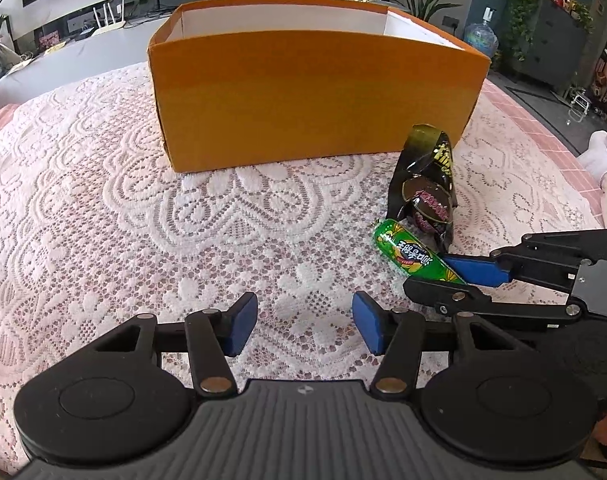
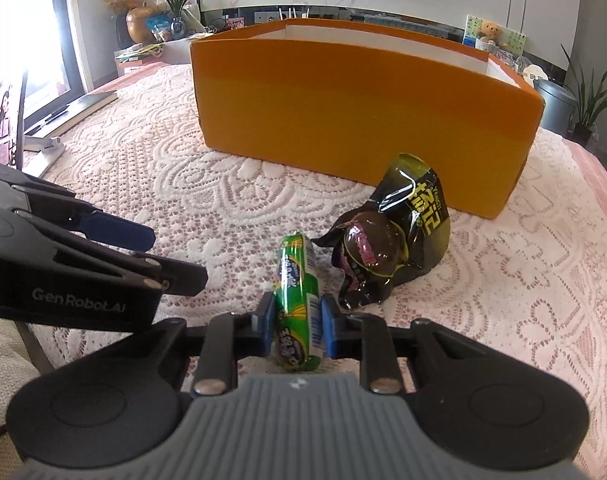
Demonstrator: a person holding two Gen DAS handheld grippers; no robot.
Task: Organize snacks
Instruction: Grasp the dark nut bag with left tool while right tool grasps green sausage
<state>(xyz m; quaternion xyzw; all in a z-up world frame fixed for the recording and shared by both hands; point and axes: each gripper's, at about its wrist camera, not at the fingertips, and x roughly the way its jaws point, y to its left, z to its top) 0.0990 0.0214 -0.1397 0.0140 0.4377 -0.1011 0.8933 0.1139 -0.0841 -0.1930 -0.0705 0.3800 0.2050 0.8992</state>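
1. Right gripper (image 2: 294,322): jaws closed on the green snack stick (image 2: 297,300), which runs toward 12 o'clock between the blue pads.
2. Left gripper (image 1: 304,322): half open, nothing between its jaws, over the lace-covered table (image 1: 103,220).
3. Black snack bag (image 2: 391,248): at 1 o'clock of the stick, touching it.
4. Orange box (image 2: 363,108): beyond, at 12 o'clock.

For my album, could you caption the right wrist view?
Right gripper clamps a green sausage snack beside a black snack bag, before the orange box.
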